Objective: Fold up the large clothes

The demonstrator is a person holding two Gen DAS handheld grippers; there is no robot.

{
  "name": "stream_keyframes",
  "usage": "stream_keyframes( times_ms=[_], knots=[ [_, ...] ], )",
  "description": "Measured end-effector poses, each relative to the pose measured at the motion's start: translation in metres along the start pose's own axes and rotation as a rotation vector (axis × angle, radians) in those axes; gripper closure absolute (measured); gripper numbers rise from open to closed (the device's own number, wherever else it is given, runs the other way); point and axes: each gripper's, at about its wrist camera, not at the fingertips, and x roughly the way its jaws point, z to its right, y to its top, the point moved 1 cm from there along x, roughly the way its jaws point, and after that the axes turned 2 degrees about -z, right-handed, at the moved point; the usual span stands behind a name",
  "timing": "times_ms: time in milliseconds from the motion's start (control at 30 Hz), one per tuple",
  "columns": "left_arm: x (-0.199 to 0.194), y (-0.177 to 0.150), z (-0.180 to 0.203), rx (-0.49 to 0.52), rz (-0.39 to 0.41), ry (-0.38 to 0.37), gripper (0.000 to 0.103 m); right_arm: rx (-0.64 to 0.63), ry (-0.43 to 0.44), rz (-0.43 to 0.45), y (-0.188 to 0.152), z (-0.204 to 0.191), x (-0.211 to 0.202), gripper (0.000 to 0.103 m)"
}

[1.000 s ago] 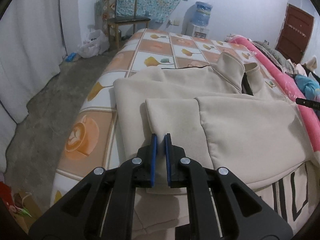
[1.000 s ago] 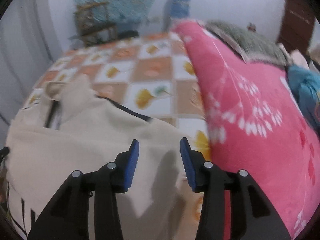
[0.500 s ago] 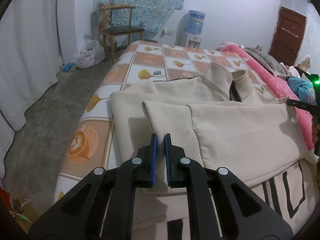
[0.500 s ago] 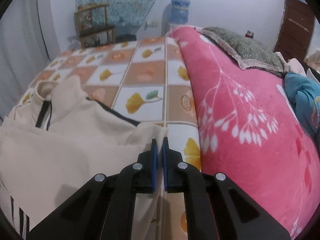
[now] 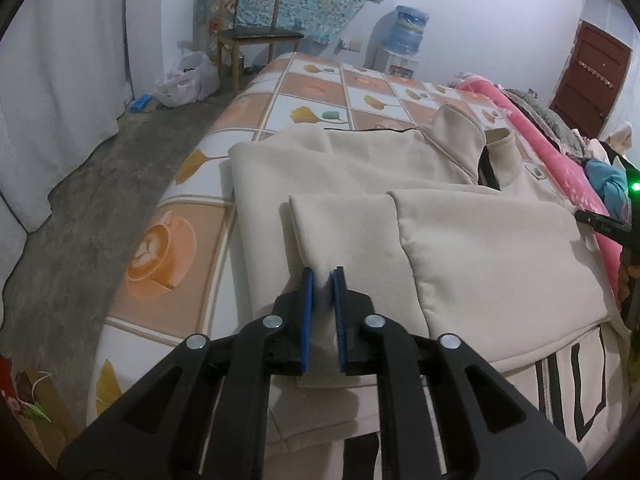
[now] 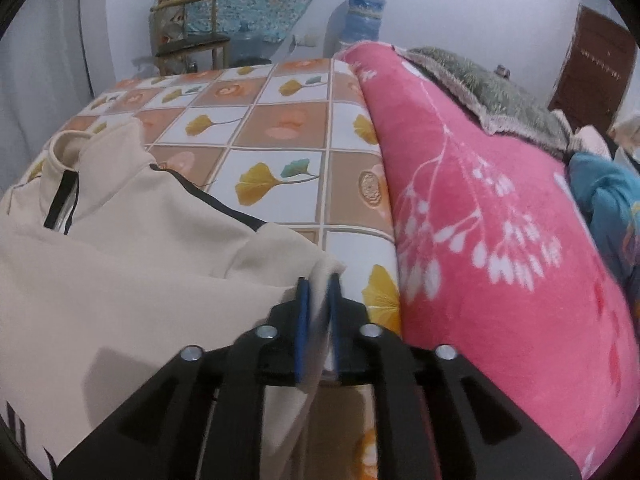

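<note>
One cream sweatshirt [image 5: 460,248] lies straight ahead of both claws, and two grippers are on it: the left gripper [image 5: 322,280] and the right gripper [image 6: 318,284], each with two blue pads, fabric between them as they open. Beyond the left claw, far off, stand one wooden chair [image 5: 256,36] and one water dispenser [image 5: 404,40]. Right of the right claw lies one pink blanket [image 6: 500,240], one grey cushion [image 6: 492,88] atop.

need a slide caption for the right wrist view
Right gripper opening around the cream sweatshirt's folded edge on a tile-print bed beside a pink blanket.
</note>
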Motion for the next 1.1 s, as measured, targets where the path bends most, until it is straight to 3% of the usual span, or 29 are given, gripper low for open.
stream_keyframes(
  times_ms=[100,200,333,467,533,600,633,733,867,967,1100],
  knots=[
    [-0.013,0.0,-0.002,-0.005,0.024,0.008,0.088,0.012,-0.013,0.031,-0.004,0.006,-0.022,0.077],
    [-0.032,-0.003,0.0,0.01,0.067,-0.013,0.086,0.017,0.04,0.078,-0.014,0.009,-0.059,0.075],
    [-0.051,-0.013,0.014,0.065,0.081,-0.062,0.078,-0.067,0.163,0.106,-0.044,-0.009,-0.107,0.075],
    [-0.041,-0.027,0.027,0.092,0.014,-0.057,0.07,-0.138,0.27,0.045,-0.081,-0.034,-0.114,0.075],
    [-0.027,-0.035,0.025,0.073,-0.044,-0.038,0.069,-0.16,0.257,-0.018,-0.099,-0.042,-0.101,0.075],
    [-0.029,-0.039,0.022,0.056,-0.028,-0.043,0.069,-0.15,0.231,-0.101,-0.114,-0.043,-0.08,0.076],
    [-0.031,-0.039,0.022,0.051,-0.038,-0.043,0.068,-0.135,0.231,-0.082,-0.118,-0.041,-0.08,0.076],
    [-0.051,-0.042,0.02,0.028,-0.021,-0.04,0.054,-0.088,0.205,-0.055,-0.117,-0.041,-0.104,0.076],
    [-0.088,-0.062,0.017,0.019,0.021,-0.034,0.033,-0.047,0.246,-0.008,-0.134,-0.048,-0.142,0.075],
    [-0.096,-0.08,0.018,-0.003,-0.012,-0.044,0.024,-0.022,0.29,-0.022,-0.158,-0.06,-0.16,0.058],
    [-0.101,-0.111,0.024,-0.017,-0.083,-0.033,0.019,0.009,0.286,-0.058,-0.188,-0.079,-0.17,0.046]
  ],
)
